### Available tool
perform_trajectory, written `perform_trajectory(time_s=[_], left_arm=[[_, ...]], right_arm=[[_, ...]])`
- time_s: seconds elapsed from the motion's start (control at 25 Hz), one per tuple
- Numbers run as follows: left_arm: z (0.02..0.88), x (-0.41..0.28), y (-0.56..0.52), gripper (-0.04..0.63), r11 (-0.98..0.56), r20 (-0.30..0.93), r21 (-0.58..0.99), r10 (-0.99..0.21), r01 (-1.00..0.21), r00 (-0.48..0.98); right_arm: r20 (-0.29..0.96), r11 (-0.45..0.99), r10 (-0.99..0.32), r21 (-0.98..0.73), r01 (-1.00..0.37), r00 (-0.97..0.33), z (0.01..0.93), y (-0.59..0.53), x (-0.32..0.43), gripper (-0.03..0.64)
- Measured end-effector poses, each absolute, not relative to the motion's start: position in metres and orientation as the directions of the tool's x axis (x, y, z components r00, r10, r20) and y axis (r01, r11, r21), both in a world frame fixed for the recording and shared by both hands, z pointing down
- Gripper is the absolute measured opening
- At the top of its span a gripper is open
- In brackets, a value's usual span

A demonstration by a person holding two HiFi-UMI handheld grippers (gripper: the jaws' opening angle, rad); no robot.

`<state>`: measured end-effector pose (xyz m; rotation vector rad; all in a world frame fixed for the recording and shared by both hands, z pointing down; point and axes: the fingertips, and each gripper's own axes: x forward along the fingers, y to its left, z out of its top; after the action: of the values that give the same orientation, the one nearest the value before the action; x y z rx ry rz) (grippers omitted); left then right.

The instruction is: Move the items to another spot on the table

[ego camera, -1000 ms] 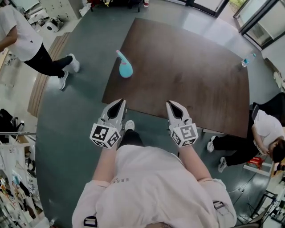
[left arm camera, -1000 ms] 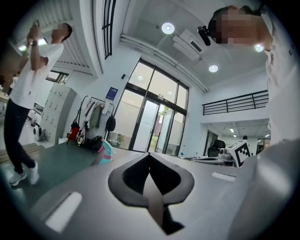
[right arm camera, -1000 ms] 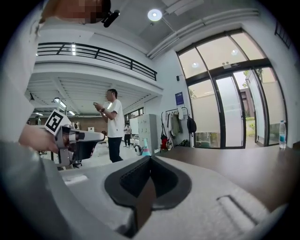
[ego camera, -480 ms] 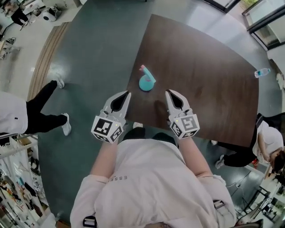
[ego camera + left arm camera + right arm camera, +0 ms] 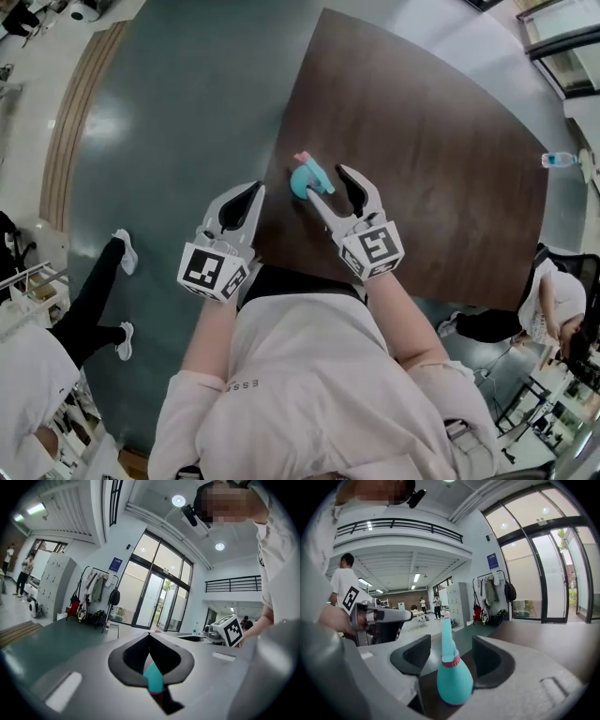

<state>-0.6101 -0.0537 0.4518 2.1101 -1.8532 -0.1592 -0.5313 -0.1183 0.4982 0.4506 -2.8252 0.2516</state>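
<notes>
Left gripper (image 5: 251,191): clenched, tips together, grasping nothing. Hangs just off the table (image 5: 441,141) edge, at 9 o'clock of the bulb, near but apart. Shows a teal sliver through the slot below its tips in the left gripper view; probably the bulb beyond, not a hold.

Bulb (image 5: 302,178): teal, pink band, long nozzle. Stands upright, nozzle up, close to the table's 9 o'clock edge in the head view. Sits between the right jaws, at that gripper's 12 o'clock.

Right gripper (image 5: 325,183): released; jaws just been opening, spread wide either side of the bulb's belly. No pad seen pressing on it in the right gripper view.

Bottle (image 5: 559,159): well apart, by the table's 3 o'clock edge; out of the way.

Step in hand, as judged: closing on the bulb before carrying it to a new spot.

Risks from here:
- Tipping: one pad arriving first shoves the small-footed bulb over, toward 9 o'clock and off the nearby edge.
- Squirting out: round, likely soft belly slides up or forward under a pinch set off its widest part.
- Squashing: hard clamp deforms the belly, then loosens on the lift.
- Clash: left gripper close by; any drift toward 3 o'clock knocks the nozzle.
</notes>
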Motion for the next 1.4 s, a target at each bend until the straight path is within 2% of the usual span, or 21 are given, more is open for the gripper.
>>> perform_trajectory(time_s=[0.24, 0.36, 0.48, 0.68, 1.08, 1.4], left_arm=[[0.462, -0.630, -0.066, 0.008, -0.060, 0.134, 0.291, -0.986, -0.955, 0.103], [0.470, -0.644, -0.066, 0.008, -0.042, 0.152, 0.304, -0.984, -0.952, 0.092], [0.488, -0.642, -0.062, 0.008, -0.031, 0.168, 0.305, -0.982, -0.952, 0.086], [0.481, -0.626, -0.051, 0.008, -0.054, 0.167, 0.289, -0.980, -0.956, 0.106], [0.466, -0.618, -0.031, 0.008, -0.185, 0.144, 0.312, -0.960, -0.932, 0.239], [0.450, -0.540, -0.047, 0.008, -0.416, 0.096, 0.288, -0.883, -0.862, 0.459]], right_arm=[[0.310, 0.946, -0.211, -0.173, -0.273, -0.927, 0.519, -0.130, -0.558, 0.256], [0.314, 0.961, -0.186, -0.139, -0.239, -0.931, 0.524, -0.129, -0.579, 0.256], [0.308, 0.965, -0.184, -0.123, -0.231, -0.933, 0.540, -0.126, -0.581, 0.204], [0.323, 0.960, -0.202, -0.124, -0.253, -0.925, 0.541, -0.122, -0.569, 0.196], [0.283, 0.926, -0.330, -0.089, -0.368, -0.900, 0.505, -0.111, -0.558, 0.190], [0.261, 0.826, -0.523, -0.080, -0.558, -0.811, 0.482, -0.114, -0.469, 0.190]])
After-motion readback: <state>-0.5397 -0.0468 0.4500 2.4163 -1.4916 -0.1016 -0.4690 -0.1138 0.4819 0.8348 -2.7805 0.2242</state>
